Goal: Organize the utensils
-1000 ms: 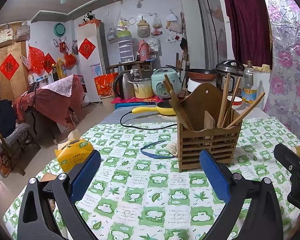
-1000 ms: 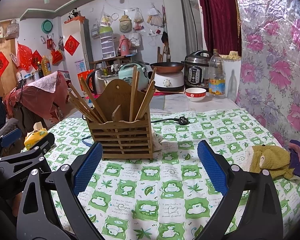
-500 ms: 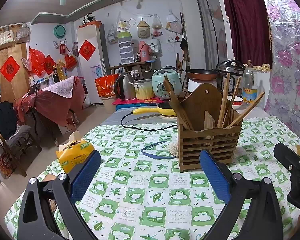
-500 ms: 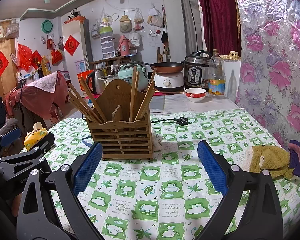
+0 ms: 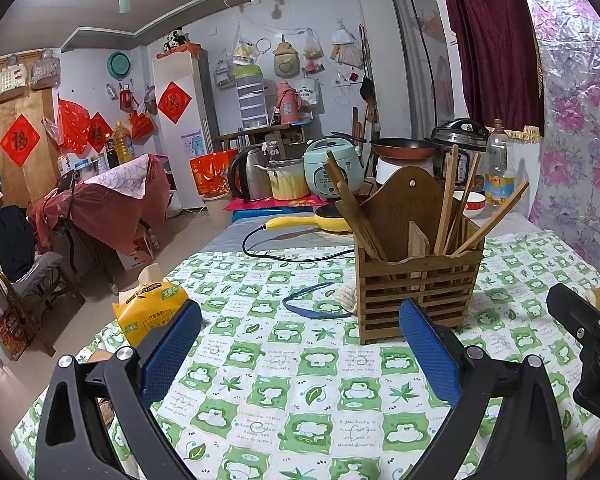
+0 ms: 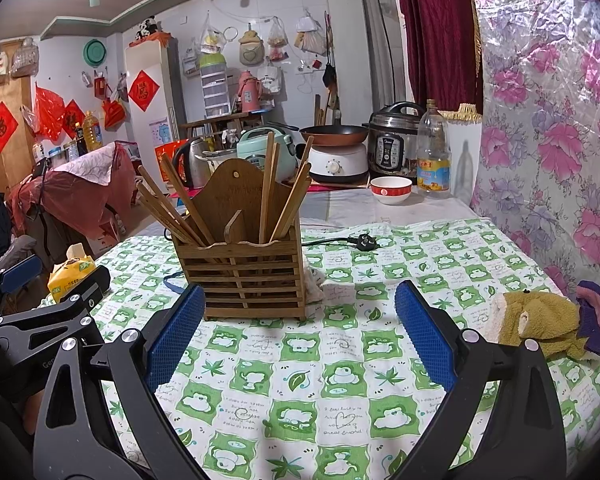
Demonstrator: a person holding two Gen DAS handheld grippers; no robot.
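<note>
Both grippers hover low over the green-checked tablecloth (image 6: pixel 340 392), jaws wide apart and holding nothing: the left gripper (image 5: pixel 300 344) and the right gripper (image 6: pixel 298 328). Just beyond them stands one slatted wooden holder (image 6: pixel 252 276), upright, its two compartments filled with chopsticks (image 6: pixel 172 204) whose long axes fan upward and outward. Only the right view shows the brown plush toy (image 6: pixel 540 320), the plug (image 6: pixel 364 240) and the red-rimmed bowl (image 6: pixel 391 190); only the left view shows the blue loop (image 5: pixel 312 304) and the yellow pan (image 5: pixel 312 220). One yellow tissue pack (image 5: pixel 152 312) lies left. Cookers line the far counter.
</note>
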